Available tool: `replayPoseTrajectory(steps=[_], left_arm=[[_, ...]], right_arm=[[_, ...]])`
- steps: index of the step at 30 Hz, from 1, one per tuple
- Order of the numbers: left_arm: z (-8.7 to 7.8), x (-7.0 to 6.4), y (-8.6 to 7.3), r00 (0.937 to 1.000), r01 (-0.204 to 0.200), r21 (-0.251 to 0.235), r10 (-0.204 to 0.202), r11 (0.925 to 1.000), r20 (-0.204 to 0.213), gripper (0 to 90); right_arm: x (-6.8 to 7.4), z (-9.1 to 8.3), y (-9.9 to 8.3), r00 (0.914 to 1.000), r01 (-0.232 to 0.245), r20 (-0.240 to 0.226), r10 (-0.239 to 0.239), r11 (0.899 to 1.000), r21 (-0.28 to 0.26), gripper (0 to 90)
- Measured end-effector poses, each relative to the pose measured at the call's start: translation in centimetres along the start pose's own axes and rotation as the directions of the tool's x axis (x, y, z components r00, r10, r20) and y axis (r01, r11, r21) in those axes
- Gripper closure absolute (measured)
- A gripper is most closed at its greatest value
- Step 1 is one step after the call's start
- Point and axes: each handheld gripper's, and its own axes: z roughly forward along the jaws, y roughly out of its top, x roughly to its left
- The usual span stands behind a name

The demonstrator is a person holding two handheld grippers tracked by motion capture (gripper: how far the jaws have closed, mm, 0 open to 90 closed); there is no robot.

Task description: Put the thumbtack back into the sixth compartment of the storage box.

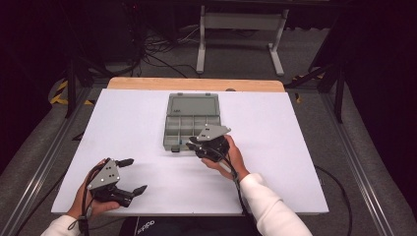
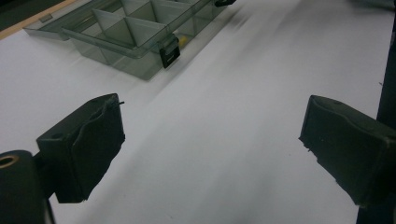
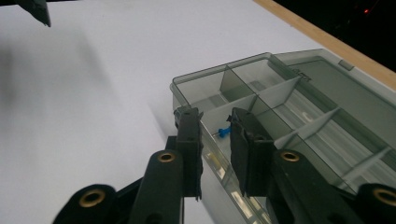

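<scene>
Blue pushpin [image 3: 224, 132] – between right tongs [image 3: 215, 122] – in box [image 3: 299, 98]

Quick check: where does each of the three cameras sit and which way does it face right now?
High view: above the person's side, looking forward and down on the table; forearms, both hands.
Left gripper view: on the left gripper, facing the organizer box; wide-open jaws.
Right gripper view: on the right gripper, at the box's front wall, blue pushpin beyond; narrow jaws.
All share the box.

The right gripper [image 1: 193, 143] covers the organizer box's [image 1: 191, 118] near right corner. The blue pushpin's [image 3: 224, 132] tip is hidden behind a jaw. Motion blurs the box's [image 2: 135, 35] near edge.
</scene>
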Motion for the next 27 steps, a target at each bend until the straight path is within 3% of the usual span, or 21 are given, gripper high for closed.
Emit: replayPoseTrajectory(steps=[8,13,18,21,25,27], left_arm=[[0.0,0.4,0.3,1.0000,0.008,-0.008,-0.008,0.9999,-0.003,6.8],[0.3,0.9,0.8,0.9998,0.008,-0.021,-0.008,0.9997,-0.015,7.0],[0.9,1.4,1.4,0.9996,-0.005,-0.022,0.004,0.9997,-0.028,7.1],[1.1,2.0,1.7,0.9994,-0.009,-0.023,0.008,0.9997,-0.035,7.1],[1.5,2.9,2.1,0.9991,-0.014,-0.017,0.013,0.9998,-0.039,8.9],[1.8,3.4,2.3,0.9989,-0.017,-0.008,0.016,0.9998,-0.044,9.1]], right_arm=[[-0.6,-3.5,-1.2,0.9989,-0.006,0.045,0.007,1.000,-0.031,62.8],[-1.7,-5.8,-2.5,0.9969,-0.005,0.078,0.007,1.000,-0.027,52.1],[-3.2,-7.6,-3.8,0.9927,-0.043,0.111,0.046,0.999,-0.031,42.2],[-4.2,-8.3,-4.7,0.9872,-0.065,0.145,0.066,0.998,-0.014,35.1],[-5.8,-8.7,-5.8,0.9661,-0.122,0.229,0.120,0.992,-0.005,21.4],[-6.6,-8.8,-6.3,0.9575,-0.157,0.244,0.154,0.988,-0.008,18.3]])
